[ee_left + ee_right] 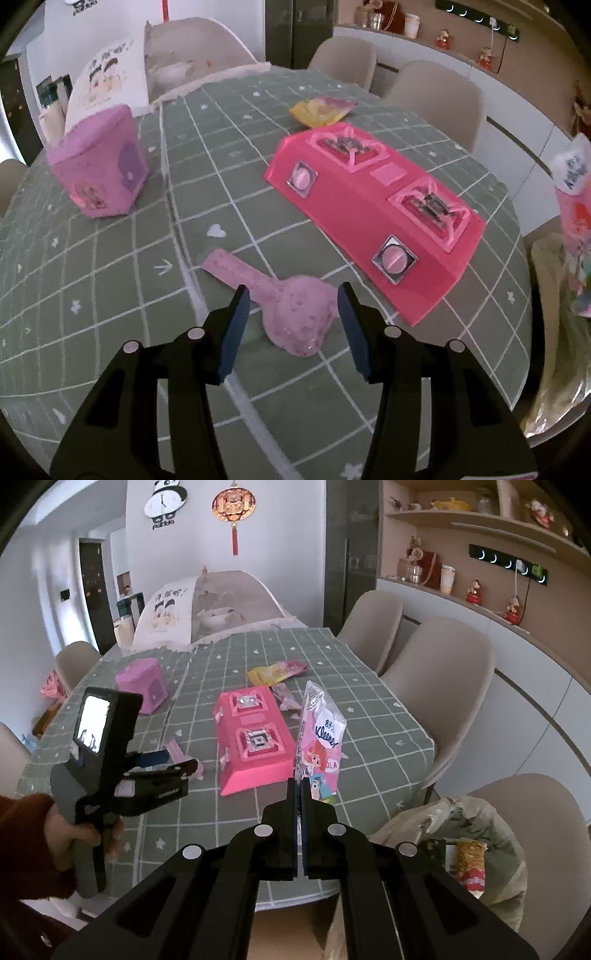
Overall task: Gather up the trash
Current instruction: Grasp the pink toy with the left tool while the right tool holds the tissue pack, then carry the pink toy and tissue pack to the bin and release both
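Observation:
My left gripper [291, 295] is open, its fingers on either side of a crumpled pink wrapper [291, 314] lying on the green checked tablecloth [110, 295]. My right gripper [299, 786] is shut on a pink Kleenex tissue pack [321, 738] and holds it upright above the table's near edge. The pack also shows at the right edge of the left wrist view [574, 221]. A yellow and pink snack wrapper [321, 109] lies farther back; it also shows in the right wrist view [275, 672]. The left gripper shows in the right wrist view [166, 764].
A pink toy stove [373, 214] sits mid-table. A pink box [99, 166] stands at the left. A plastic bag with trash [469, 853] hangs below the table's right edge. A mesh food cover [207, 605] stands at the far end. Beige chairs [439, 686] line the right side.

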Action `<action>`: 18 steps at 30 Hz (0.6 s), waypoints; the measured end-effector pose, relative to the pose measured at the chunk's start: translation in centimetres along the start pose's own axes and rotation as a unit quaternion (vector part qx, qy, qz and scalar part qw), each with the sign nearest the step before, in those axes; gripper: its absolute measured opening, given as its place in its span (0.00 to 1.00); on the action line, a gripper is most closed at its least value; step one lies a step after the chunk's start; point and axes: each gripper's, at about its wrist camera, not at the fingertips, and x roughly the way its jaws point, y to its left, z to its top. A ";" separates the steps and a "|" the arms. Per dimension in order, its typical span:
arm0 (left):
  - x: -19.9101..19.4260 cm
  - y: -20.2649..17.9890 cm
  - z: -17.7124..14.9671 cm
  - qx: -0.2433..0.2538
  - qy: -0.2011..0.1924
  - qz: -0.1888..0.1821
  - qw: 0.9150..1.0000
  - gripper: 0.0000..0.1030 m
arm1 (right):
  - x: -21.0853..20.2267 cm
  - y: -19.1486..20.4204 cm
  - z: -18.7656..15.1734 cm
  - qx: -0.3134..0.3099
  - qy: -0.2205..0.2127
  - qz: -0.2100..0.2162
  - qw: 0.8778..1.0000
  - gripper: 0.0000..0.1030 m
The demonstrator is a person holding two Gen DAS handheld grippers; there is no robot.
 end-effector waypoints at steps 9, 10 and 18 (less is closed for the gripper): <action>-0.9 1.7 -0.3 0.003 -0.008 -0.056 0.998 0.40 | -0.4 -0.2 0.1 -0.003 -0.004 0.006 1.000 0.04; -1.8 2.0 0.0 0.004 -0.018 -0.066 0.998 0.40 | -0.6 -0.1 0.4 -0.005 -0.007 0.007 1.000 0.04; -10.7 1.6 3.9 0.025 -0.087 -0.141 0.986 0.40 | -3.6 0.9 2.9 -0.006 -0.056 0.002 0.998 0.04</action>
